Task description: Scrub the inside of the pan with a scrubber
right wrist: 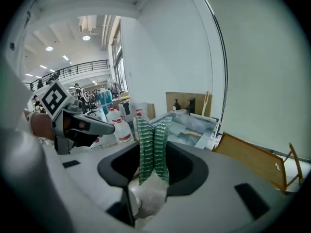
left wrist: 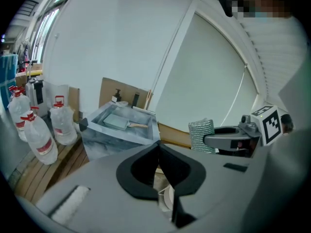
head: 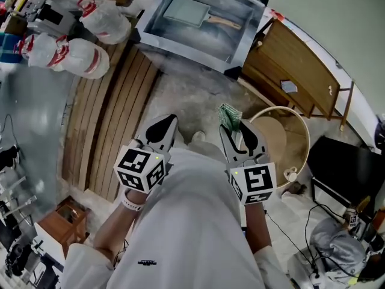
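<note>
Scrubber gripped; pan far ahead of both jaws
Right gripper (right wrist: 153, 148) jaws pinch the green scrubber (right wrist: 152, 127); left gripper (left wrist: 158, 148) jaws pressed together, empty; pan (head: 187, 11) lies in the sink (head: 243, 40) beyond; only the head view shows the black chair (head: 344, 168) to the right.

No text or number is legible: the red labels on the water bottles (head: 67, 53) at upper left are too small, and the cubes on the left gripper (head: 169, 121) and right gripper (head: 234, 129) bear only square patterns.

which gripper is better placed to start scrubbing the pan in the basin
Right. The right gripper is shut on the green scrubber; the left gripper is shut with nothing in it. The pan lies ahead in the basin.
</note>
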`<action>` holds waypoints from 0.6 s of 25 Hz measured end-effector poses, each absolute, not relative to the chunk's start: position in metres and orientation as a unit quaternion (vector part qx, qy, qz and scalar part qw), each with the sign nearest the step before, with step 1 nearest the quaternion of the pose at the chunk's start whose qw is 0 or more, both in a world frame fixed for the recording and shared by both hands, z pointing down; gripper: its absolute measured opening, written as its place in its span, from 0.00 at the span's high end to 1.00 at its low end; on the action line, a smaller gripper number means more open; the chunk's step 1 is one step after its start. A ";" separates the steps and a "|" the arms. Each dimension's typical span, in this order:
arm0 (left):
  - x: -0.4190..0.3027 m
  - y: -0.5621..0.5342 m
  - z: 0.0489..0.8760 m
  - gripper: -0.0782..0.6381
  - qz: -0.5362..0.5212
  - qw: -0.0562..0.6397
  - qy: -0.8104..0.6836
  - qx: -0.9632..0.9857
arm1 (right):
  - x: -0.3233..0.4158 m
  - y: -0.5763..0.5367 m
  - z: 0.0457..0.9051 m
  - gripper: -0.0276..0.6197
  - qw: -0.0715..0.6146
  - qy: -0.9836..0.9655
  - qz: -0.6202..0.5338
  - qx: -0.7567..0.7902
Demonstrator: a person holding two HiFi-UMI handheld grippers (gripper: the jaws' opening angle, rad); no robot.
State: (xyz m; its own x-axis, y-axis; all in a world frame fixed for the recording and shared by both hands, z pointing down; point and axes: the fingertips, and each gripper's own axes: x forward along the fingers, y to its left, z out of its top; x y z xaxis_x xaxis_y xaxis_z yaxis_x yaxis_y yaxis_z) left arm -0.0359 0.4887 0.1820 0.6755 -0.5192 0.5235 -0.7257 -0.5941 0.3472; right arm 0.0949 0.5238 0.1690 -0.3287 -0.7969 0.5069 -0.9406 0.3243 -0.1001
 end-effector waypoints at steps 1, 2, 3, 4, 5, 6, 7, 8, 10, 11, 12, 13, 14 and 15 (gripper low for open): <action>-0.035 0.487 0.180 0.88 0.186 0.271 -0.360 0.873 | 0.097 0.522 0.166 0.73 0.182 -0.793 0.190 0.549; -0.035 0.483 0.178 0.88 0.184 0.268 -0.364 0.873 | 0.099 0.518 0.164 0.73 0.179 -0.795 0.188 0.548; -0.034 0.479 0.176 0.88 0.181 0.265 -0.368 0.873 | 0.100 0.514 0.162 0.73 0.176 -0.797 0.187 0.546; -0.035 0.474 0.174 0.88 0.178 0.264 -0.372 0.872 | 0.100 0.508 0.161 0.73 0.175 -0.799 0.186 0.544; -0.035 0.469 0.172 0.88 0.175 0.264 -0.375 0.871 | 0.100 0.503 0.160 0.73 0.176 -0.802 0.185 0.541; -0.036 0.465 0.172 0.88 0.175 0.265 -0.376 0.870 | 0.099 0.497 0.159 0.73 0.177 -0.804 0.183 0.537; -0.035 0.459 0.172 0.88 0.175 0.267 -0.376 0.870 | 0.098 0.491 0.158 0.73 0.179 -0.806 0.181 0.534; -0.035 0.452 0.173 0.88 0.175 0.268 -0.375 0.870 | 0.097 0.483 0.157 0.73 0.181 -0.807 0.179 0.532; -0.035 0.431 0.174 0.88 0.173 0.267 -0.373 0.871 | 0.094 0.460 0.158 0.73 0.184 -0.810 0.176 0.528; -0.036 0.418 0.176 0.88 0.173 0.267 -0.373 0.872 | 0.092 0.447 0.160 0.73 0.186 -0.811 0.176 0.526; -0.037 0.404 0.178 0.88 0.171 0.268 -0.372 0.872 | 0.090 0.434 0.162 0.73 0.188 -0.812 0.177 0.524; -0.037 0.390 0.180 0.88 0.169 0.271 -0.371 0.872 | 0.089 0.421 0.163 0.73 0.191 -0.811 0.178 0.523; -0.037 0.374 0.181 0.88 0.166 0.274 -0.369 0.872 | 0.088 0.406 0.164 0.73 0.195 -0.810 0.179 0.523; -0.038 0.356 0.183 0.88 0.164 0.276 -0.368 0.873 | 0.086 0.390 0.164 0.73 0.199 -0.811 0.179 0.520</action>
